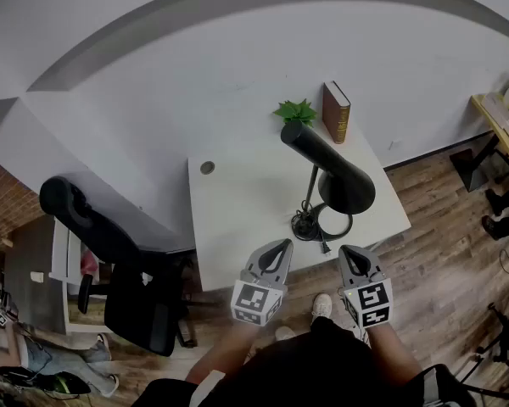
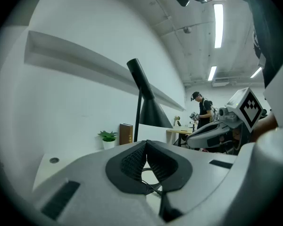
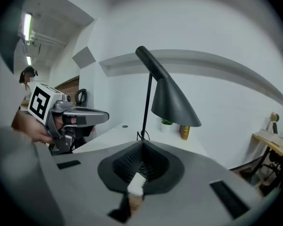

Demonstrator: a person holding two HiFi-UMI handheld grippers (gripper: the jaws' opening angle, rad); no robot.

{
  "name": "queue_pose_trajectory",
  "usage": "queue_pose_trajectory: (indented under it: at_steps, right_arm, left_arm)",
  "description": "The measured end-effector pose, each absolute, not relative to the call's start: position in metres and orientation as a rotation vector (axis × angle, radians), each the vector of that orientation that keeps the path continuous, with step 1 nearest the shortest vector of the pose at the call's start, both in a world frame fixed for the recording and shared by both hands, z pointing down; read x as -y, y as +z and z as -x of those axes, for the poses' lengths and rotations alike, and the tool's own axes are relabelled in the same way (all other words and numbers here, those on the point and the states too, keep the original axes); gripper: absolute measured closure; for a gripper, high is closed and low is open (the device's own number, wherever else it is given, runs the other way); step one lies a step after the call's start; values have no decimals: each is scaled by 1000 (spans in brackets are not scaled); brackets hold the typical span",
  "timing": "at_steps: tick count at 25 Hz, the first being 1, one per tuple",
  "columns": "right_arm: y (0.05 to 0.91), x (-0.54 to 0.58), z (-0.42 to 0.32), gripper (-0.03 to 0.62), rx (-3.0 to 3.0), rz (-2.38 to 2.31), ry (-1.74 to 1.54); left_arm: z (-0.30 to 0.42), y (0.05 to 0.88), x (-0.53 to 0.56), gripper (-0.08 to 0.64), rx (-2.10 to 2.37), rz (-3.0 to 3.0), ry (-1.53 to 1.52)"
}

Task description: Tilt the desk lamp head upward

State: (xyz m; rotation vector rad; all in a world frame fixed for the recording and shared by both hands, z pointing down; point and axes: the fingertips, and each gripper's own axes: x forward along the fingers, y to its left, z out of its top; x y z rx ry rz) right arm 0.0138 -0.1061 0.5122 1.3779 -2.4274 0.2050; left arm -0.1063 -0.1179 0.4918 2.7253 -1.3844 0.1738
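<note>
A black desk lamp [image 1: 331, 172] stands on the white desk [image 1: 237, 219], its round base [image 1: 316, 224] near the front edge and its cone head [image 3: 172, 100] angled downward. In the left gripper view the lamp head [image 2: 151, 107] rises beyond the jaws. My left gripper [image 1: 282, 246] hovers at the desk's front edge, left of the base, shut and holding nothing. My right gripper [image 1: 349, 253] hangs just right of the base, also shut and holding nothing. Neither touches the lamp.
A small green plant [image 1: 296, 111] and a brown book [image 1: 336, 111] stand at the desk's far edge. A cable grommet [image 1: 207, 167] sits at the left. A black office chair [image 1: 110, 253] stands left of the desk. A person [image 2: 201, 109] is far off.
</note>
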Motion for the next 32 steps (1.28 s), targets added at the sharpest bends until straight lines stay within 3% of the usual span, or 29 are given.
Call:
queue_pose_trajectory:
  at_steps: [19, 21, 23, 26, 29, 32]
  right_arm:
    - [488, 110, -38, 590, 2504, -1472, 75]
    - [484, 112, -38, 477, 2567, -1441, 91]
    - [484, 116, -42, 417, 2616, -1430, 153]
    - [486, 121, -56, 390, 2671, -1467, 293]
    - [486, 130, -69, 380, 2695, -1499, 358]
    - [486, 140, -73, 376, 2705, -1492, 370]
  left_arm:
    - [114, 483, 98, 552, 1437, -2706, 165]
    - [114, 481, 103, 552, 1485, -2703, 184]
    - [115, 480, 109, 551, 1539, -2686, 188]
    - [112, 476, 117, 533, 1566, -2676, 167]
    - [104, 472, 125, 454, 1558, -2680, 157]
    - [99, 470, 136, 439, 1552, -2674, 146]
